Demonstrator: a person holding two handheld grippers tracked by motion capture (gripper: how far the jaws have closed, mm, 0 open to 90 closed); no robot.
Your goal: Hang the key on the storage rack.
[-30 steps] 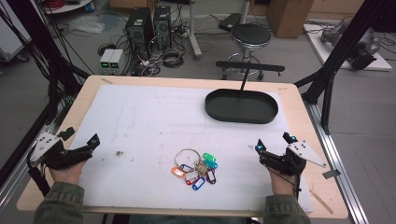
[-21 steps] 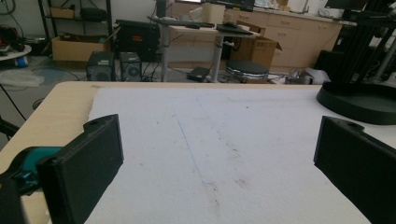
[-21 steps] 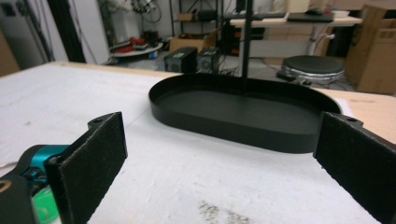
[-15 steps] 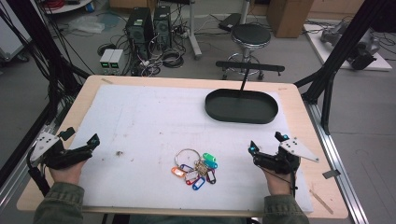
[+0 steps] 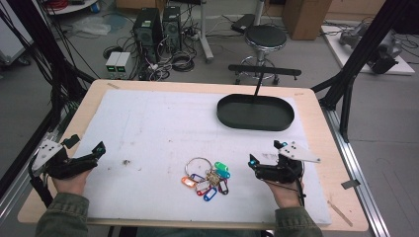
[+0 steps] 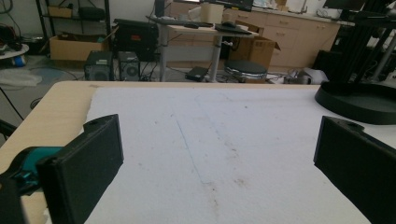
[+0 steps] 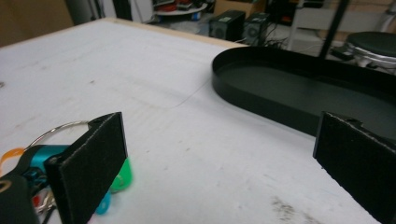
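Observation:
A bunch of keys with coloured tags on a metal ring (image 5: 207,178) lies on the white mat (image 5: 163,128) near the front middle. My right gripper (image 5: 265,153) is open just to the right of it, apart from it, with nothing between the jaws. In the right gripper view the gripper (image 7: 224,163) looks across the mat, and the ring and green tag (image 7: 119,175) peek out behind its left jaw. My left gripper (image 5: 88,144) rests open at the mat's front left, far from the keys. In the left gripper view the gripper (image 6: 219,163) holds nothing.
A black oval tray (image 5: 255,112) sits empty at the back right of the mat, also seen as the tray (image 7: 299,93) and the tray (image 6: 359,100). A small dark speck (image 5: 126,162) lies left of the keys. The wooden table edge (image 5: 341,163) borders the mat.
My right gripper has moved left, closer to the keys, still open. The left gripper and the keys have stayed where they were.

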